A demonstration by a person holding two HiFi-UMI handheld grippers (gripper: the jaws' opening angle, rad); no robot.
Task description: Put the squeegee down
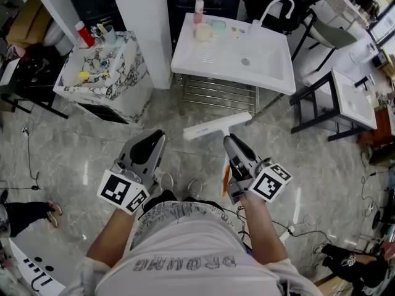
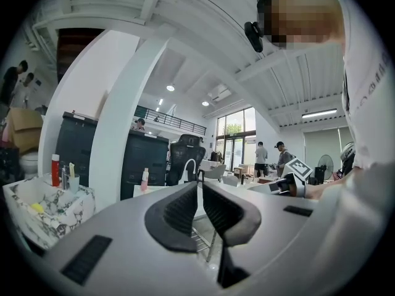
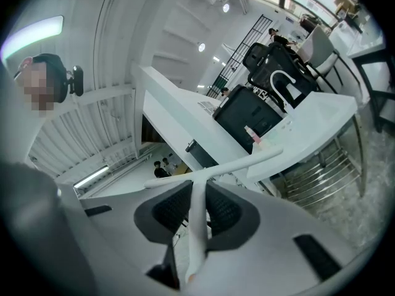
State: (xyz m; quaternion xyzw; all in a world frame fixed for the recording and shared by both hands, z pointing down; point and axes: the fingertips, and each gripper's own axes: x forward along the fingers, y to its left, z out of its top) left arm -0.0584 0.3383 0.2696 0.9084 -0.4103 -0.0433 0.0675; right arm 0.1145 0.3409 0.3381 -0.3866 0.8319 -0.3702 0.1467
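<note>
The squeegee (image 1: pixel 217 126) is white, with a long blade across a thin handle. My right gripper (image 1: pixel 229 139) is shut on the handle and holds the blade in the air in front of the white sink (image 1: pixel 271 73). In the right gripper view the handle (image 3: pixel 196 217) runs between the ribbed pads and the blade (image 3: pixel 216 168) crosses just beyond my right gripper (image 3: pixel 199 187). My left gripper (image 1: pixel 155 138) hangs to the left at about the same height. Its jaws meet with nothing between them, as the left gripper view shows for the left gripper (image 2: pixel 199 190).
The sink stands on a metal frame with a rack (image 1: pixel 216 94) underneath; a pink bottle (image 1: pixel 199 8) and a tap (image 1: pixel 274 8) sit at its back. A marble-patterned basin (image 1: pixel 123 85) with bottles is at left, a white pillar (image 1: pixel 145 23) between them. Cables lie on the grey floor (image 1: pixel 55 159).
</note>
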